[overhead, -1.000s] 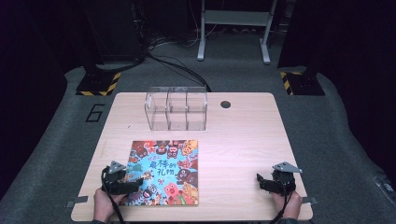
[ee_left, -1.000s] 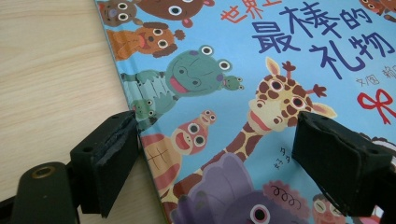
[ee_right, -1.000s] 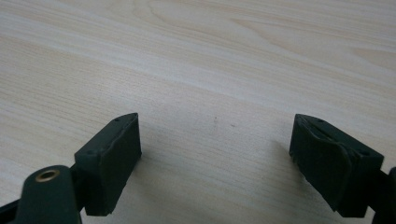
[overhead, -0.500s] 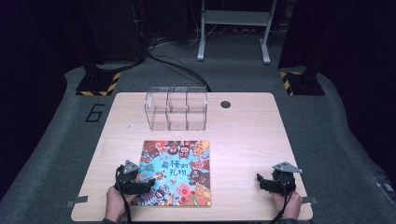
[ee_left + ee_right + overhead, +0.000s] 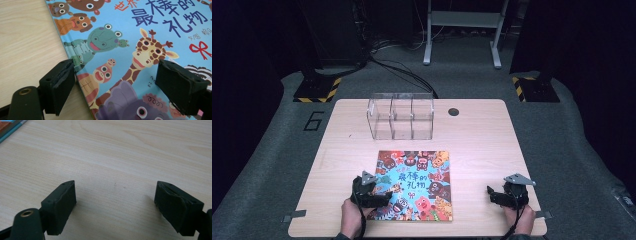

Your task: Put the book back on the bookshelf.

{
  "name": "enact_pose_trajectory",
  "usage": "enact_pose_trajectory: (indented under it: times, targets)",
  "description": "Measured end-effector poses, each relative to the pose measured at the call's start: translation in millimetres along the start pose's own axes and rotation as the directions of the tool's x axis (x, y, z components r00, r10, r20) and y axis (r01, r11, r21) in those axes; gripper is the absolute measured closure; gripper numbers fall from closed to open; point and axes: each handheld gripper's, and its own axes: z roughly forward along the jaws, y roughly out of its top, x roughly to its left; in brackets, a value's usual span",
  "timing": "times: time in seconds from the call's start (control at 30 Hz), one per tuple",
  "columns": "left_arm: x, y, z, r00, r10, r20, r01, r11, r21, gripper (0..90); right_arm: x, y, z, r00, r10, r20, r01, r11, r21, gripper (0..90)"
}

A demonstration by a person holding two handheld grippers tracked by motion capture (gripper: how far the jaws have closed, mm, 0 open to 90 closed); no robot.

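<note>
book (image 5: 414,185): flat by table (image 5: 482,135) near edge, still shut | my left gripper (image 5: 117,82): jaws wide over its left edge, no grip | my right gripper (image 5: 115,202): wide, holding nothing | left: grab, lift

Left hand-held gripper (image 5: 379,196) and right hand-held gripper (image 5: 494,194): jaws wide apart, gripping nothing.

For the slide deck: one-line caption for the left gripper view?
Open left tongs straddle the left edge of a picture book on a wooden table.
</note>
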Motion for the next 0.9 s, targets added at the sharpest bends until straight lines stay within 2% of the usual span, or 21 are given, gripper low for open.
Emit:
enact_pose_trajectory:
  times: [0.17, 0.27, 0.33, 0.37, 0.4, 0.47, 0.57, 0.63, 0.7, 0.73, 0.8, 0.87, 0.9]
  targets:
    - [-12.6, 5.8, 5.7, 0.9999, 0.010, 0.010, -0.010, 0.9999, 0.004, 16.9, -0.1, 0.1, 0.0, 1.0000, 0.000, 0.000, 0.000, 1.000, -0.001, 18.0]
    - [-18.2, 7.4, 8.4, 0.9995, 0.010, 0.029, -0.010, 0.9999, 0.005, 17.3, 0.1, 0.1, -0.1, 1.0000, 0.003, 0.003, -0.003, 1.000, -0.001, 18.3]
    - [-19.5, 6.9, 9.7, 0.9994, -0.004, 0.033, 0.004, 1.0000, -0.007, 17.0, 0.1, 0.0, -0.2, 1.0000, 0.002, 0.003, -0.002, 1.000, -0.001, 18.3]
    - [-17.3, 6.7, 9.6, 0.9989, -0.006, 0.047, 0.006, 1.0000, -0.002, 16.9, 0.0, 0.0, -0.2, 1.0000, 0.001, 0.003, -0.001, 1.000, 0.000, 18.4]
    - [-14.4, 6.3, 9.3, 0.9989, -0.018, 0.043, 0.018, 0.9998, 0.000, 16.6, 0.1, 0.1, -0.2, 1.0000, 0.004, 0.003, -0.004, 1.000, -0.001, 18.7]
    - [-6.8, 5.6, 5.5, 0.9996, -0.029, 0.000, 0.029, 0.9994, -0.018, 13.8, 0.4, 0.0, -0.1, 1.0000, 0.006, 0.003, -0.006, 1.000, -0.006, 19.4]
    - [8.4, 4.1, -0.8, 0.9963, -0.077, -0.037, 0.076, 0.9962, -0.044, 10.1, -0.1, 0.3, -0.4, 1.0000, 0.005, 0.006, -0.005, 1.000, -0.005, 19.6]
    - [17.3, 2.6, -3.2, 0.9933, -0.095, -0.066, 0.092, 0.9944, -0.053, 9.9, 0.3, 1.2, -0.8, 0.9994, 0.027, 0.019, -0.027, 1.000, 0.001, 19.9]
    - [24.6, 1.0, -4.3, 0.9894, -0.104, -0.101, 0.099, 0.9935, -0.055, 11.3, 0.1, 3.1, -1.1, 0.9984, 0.055, 0.009, -0.056, 0.998, 0.006, 20.3]
    - [28.3, 0.4, -5.0, 0.9872, -0.111, -0.115, 0.105, 0.9930, -0.053, 12.8, 0.2, 4.6, -1.7, 0.9971, 0.075, -0.015, -0.075, 0.997, 0.013, 20.2]
    - [34.9, -1.4, -5.2, 0.9825, -0.123, -0.139, 0.116, 0.9915, -0.059, 14.2, 4.1, 9.5, -1.9, 0.9949, 0.083, -0.058, -0.082, 0.997, 0.014, 21.7]
    - [39.7, -2.8, -4.5, 0.9806, -0.139, -0.138, 0.133, 0.9896, -0.055, 14.4, 13.0, 16.0, -2.1, 0.9935, 0.074, -0.086, -0.074, 0.997, 0.008, 23.3]
    - [40.6, -3.3, -2.9, 0.9788, -0.136, -0.153, 0.130, 0.9903, -0.048, 14.4, 16.4, 18.8, -1.8, 0.9923, 0.067, -0.104, -0.066, 0.998, 0.010, 24.2]
